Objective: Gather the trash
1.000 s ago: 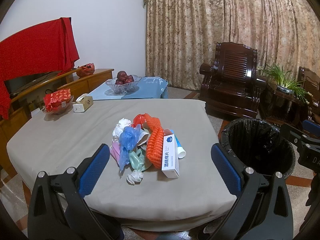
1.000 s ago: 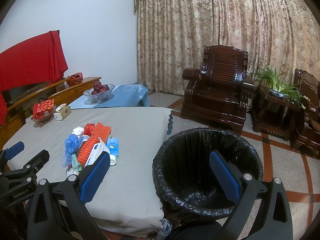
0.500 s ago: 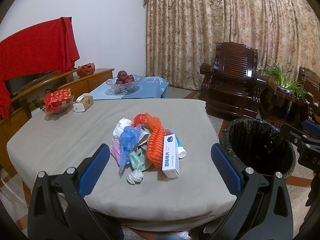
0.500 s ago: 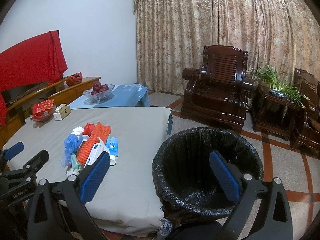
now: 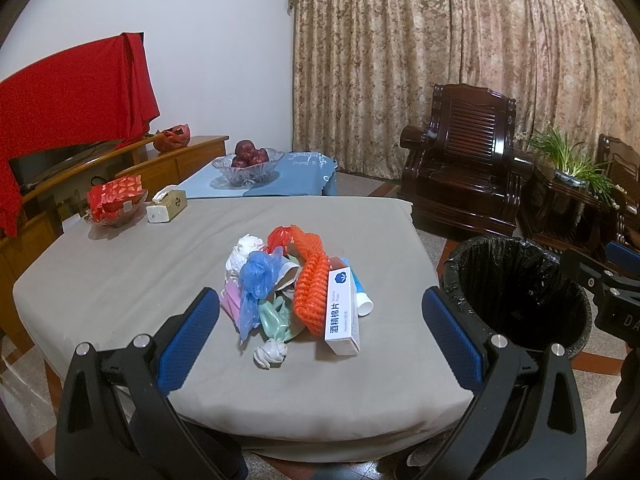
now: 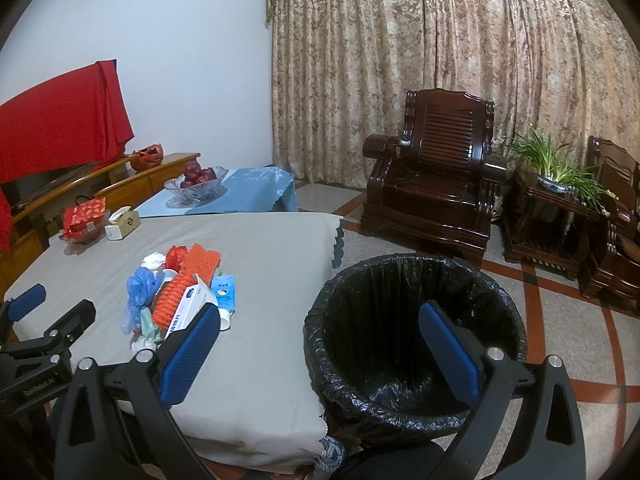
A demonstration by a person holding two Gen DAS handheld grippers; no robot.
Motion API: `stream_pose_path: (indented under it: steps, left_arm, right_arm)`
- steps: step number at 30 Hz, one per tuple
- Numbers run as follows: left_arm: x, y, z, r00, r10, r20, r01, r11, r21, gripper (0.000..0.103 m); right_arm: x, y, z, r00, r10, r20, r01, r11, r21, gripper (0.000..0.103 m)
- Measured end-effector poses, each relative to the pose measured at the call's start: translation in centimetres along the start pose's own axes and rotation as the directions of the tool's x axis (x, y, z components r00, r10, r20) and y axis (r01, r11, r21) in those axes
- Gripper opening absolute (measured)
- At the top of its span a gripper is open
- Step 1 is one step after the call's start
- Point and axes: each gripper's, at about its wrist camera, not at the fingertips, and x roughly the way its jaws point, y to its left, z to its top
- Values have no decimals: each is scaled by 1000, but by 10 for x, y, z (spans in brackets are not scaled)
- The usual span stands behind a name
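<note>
A pile of trash (image 5: 288, 280) lies mid-table on the grey cloth: orange foam net (image 5: 310, 284), white box (image 5: 342, 316), blue plastic bag (image 5: 258, 276), white crumpled paper (image 5: 270, 354), a tube (image 5: 362, 300). The pile also shows in the right wrist view (image 6: 176, 292). A bin with a black liner (image 5: 516, 292) stands on the floor right of the table, and in the right wrist view (image 6: 412, 340). My left gripper (image 5: 320, 332) is open and empty, short of the pile. My right gripper (image 6: 320, 352) is open and empty, in front of the bin.
A tissue box (image 5: 166, 208) and a red packet in a glass dish (image 5: 114, 204) sit at the table's far left. A fruit bowl (image 5: 248, 162) stands on a blue-clothed table behind. A dark wooden armchair (image 5: 460, 168) and a plant stand (image 5: 568, 184) are beyond the bin.
</note>
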Motion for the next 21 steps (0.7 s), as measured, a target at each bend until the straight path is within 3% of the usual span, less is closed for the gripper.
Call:
stream_pose_path:
  steps: [3,8,9,13,21]
  left_arm:
    - [-6,-15,0,1000,2,0,-2,1000,2,98]
    - [-1,-6,0,1000,1,-4,-1,1000,-6,98]
    - [-1,-7,-11,1000,7,-4,-7,1000,-8,98]
    - [9,9,-16,1000,24,-8,-25,999,-24,98]
    - [26,61,-19,991,135,-14,-135,989,-64,98]
  right_arm:
    - [0,0,0,1000,0,0,0,1000,-1,97]
    - [5,0,-11,1000,7,-3,-7,1000,-8,97]
    - [6,-17,-19,1000,8,-5,-8,1000,-9,97]
    - [7,-13,-16,1000,27,-15,-27,999,-25,97]
    - [30,24,-11,995,95,-43,-97,994,-44,97]
